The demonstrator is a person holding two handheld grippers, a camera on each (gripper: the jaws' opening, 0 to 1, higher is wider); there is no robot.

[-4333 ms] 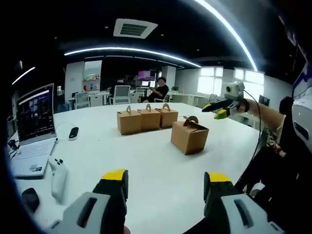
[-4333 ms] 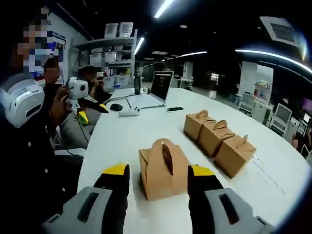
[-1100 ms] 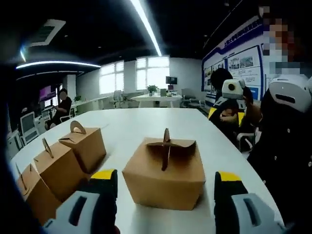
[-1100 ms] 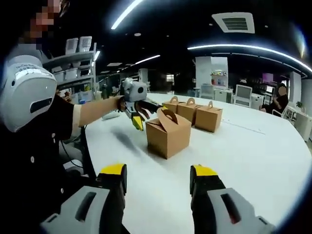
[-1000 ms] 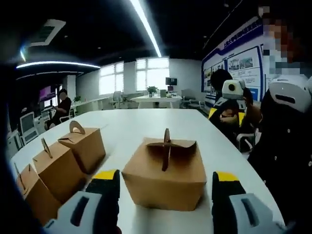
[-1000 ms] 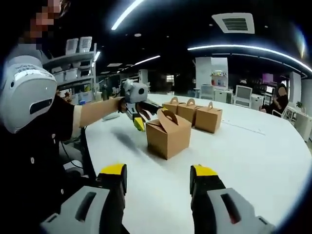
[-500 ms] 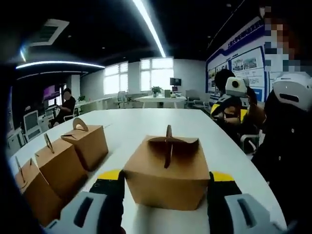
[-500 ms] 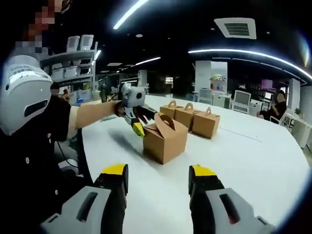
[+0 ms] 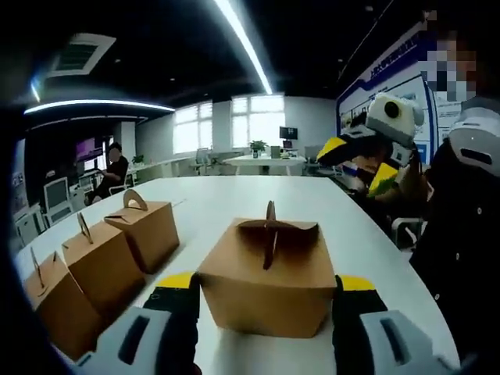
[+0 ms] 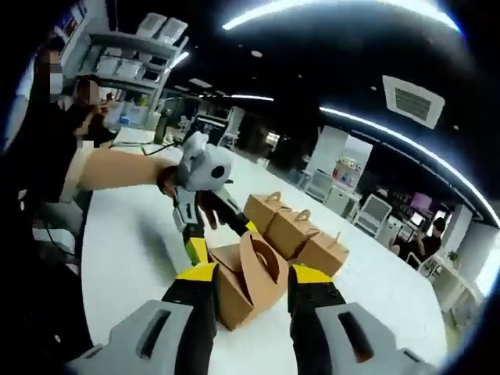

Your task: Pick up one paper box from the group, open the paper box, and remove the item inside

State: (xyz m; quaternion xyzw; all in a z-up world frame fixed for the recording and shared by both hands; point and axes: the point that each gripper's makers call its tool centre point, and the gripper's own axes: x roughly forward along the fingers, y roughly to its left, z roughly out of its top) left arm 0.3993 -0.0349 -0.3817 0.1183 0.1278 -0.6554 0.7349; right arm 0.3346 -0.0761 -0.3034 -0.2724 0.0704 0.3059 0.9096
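1. The paper box (image 9: 266,277) is plain brown card, squat, with its flaps locked shut under an upright arched handle; it stands on the white table (image 9: 234,199).
2. The left gripper (image 9: 266,301) is clamped on the paper box, one jaw against each side wall.
3. In the right gripper view, the right gripper (image 10: 248,285) stands spread, the box's handle at 12 o'clock between its tips; whether they touch cannot be told.
4. Three more boxes (image 9: 101,262) sit in a row at 9 o'clock, the nearest cut off.

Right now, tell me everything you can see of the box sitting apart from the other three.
The lone paper box is plain brown cardboard, upright on the white table, closed, its arched handle tabs interlocked on top. The left hand-held gripper has its yellow-tipped jaws against its two sides. The right hand-held gripper frames its handle without touching.
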